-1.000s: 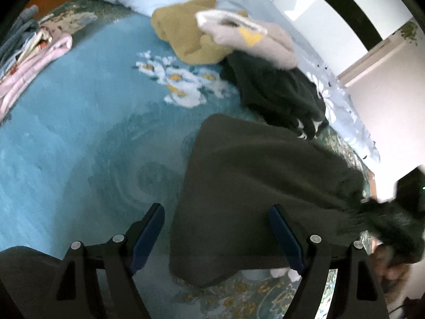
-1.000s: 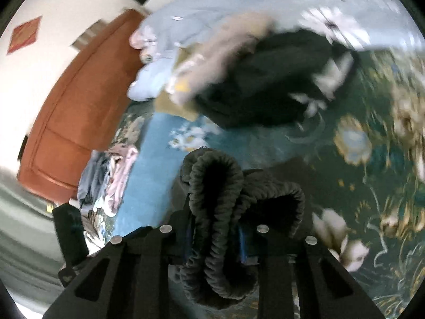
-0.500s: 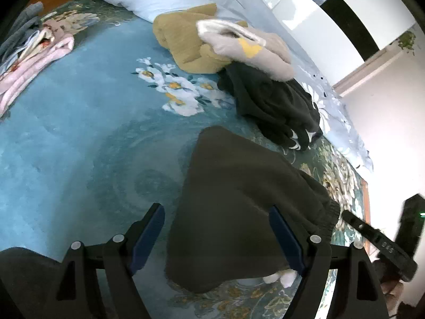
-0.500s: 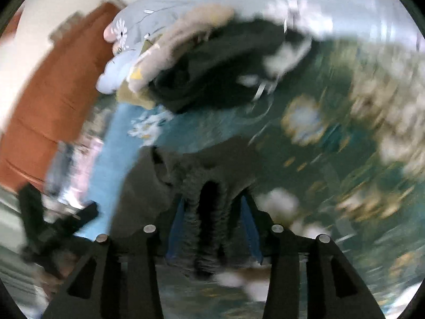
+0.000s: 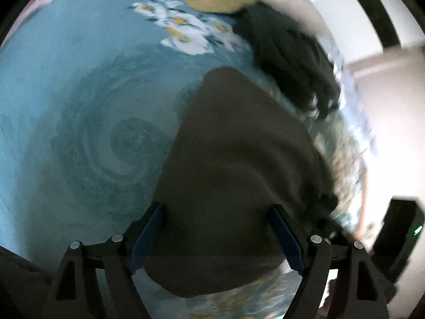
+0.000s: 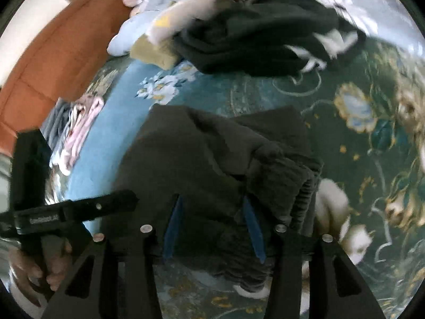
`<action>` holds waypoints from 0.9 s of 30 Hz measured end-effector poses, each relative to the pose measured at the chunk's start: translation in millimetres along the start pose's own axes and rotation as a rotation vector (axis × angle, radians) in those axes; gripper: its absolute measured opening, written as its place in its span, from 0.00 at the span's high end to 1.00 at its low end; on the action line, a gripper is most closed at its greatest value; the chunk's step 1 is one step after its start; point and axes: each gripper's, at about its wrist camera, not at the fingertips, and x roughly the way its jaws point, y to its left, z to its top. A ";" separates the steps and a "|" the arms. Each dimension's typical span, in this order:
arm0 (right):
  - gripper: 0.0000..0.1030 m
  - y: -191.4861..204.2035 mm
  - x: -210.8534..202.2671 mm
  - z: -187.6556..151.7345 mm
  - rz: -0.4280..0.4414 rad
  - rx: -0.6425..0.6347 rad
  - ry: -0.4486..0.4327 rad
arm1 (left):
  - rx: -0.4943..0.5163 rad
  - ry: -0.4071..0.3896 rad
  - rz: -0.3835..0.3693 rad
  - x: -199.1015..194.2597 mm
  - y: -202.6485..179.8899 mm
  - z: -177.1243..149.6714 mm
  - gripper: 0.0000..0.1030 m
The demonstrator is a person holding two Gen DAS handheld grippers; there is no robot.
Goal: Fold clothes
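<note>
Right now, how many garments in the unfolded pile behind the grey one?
3 visible: a black garment nearest the dark grey garment, a beige fleece piece lying on top of it, and a mustard one at the pile's left. More may be buried underneath.

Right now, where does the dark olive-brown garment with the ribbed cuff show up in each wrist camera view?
Left wrist view: the dark olive-brown garment fills the centre and lower middle, between the open jaws.
Right wrist view: it spreads across the centre, ribbed cuff on its right side.
Shared landmark: the black garment with white trim lies beyond it in both views.
</note>
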 end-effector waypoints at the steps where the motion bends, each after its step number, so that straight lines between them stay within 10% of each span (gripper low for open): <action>1: 0.53 -2.3 -0.3 0.9 0.005 0.014 0.003 | -0.038 -0.020 -0.049 -6.3 6.7 0.4 0.18; 7: 0.50 -15.8 -31.7 -6.2 0.054 0.075 -0.090 | -0.189 -0.225 -0.100 -43.0 38.3 7.6 0.12; 11: 0.24 -53.5 -30.7 -18.8 0.018 0.193 -0.104 | -0.220 -0.081 -0.110 -7.8 39.4 17.8 0.11; 27: 0.00 -94.0 38.4 -8.1 0.281 0.351 -0.049 | -0.078 0.124 -0.182 59.6 17.4 40.7 0.00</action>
